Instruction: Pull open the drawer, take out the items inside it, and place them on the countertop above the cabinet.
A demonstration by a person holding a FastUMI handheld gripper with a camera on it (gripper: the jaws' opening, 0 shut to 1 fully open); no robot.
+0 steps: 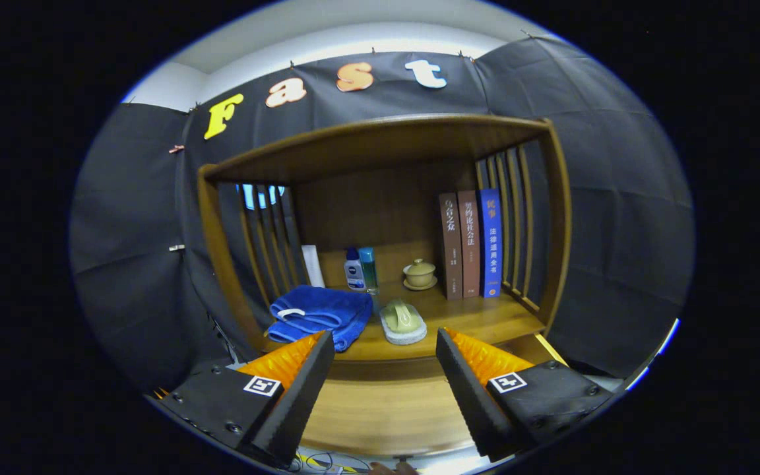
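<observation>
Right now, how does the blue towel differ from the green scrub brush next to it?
The blue towel is soft folded cloth, just beyond one of the fingers; the green scrub brush is a domed handle on a pale pad, ahead of the gap. The towel is broader and lower, the brush compact. Both rest on the countertop. The gripper is open, holding nothing.

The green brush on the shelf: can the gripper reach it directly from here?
Probably yes. The gripper is open, and the brush lies just ahead, between the lines of its fingers, near the front edge of the shelf. Nothing stands between them; the blue towel lies beside the brush.
</observation>
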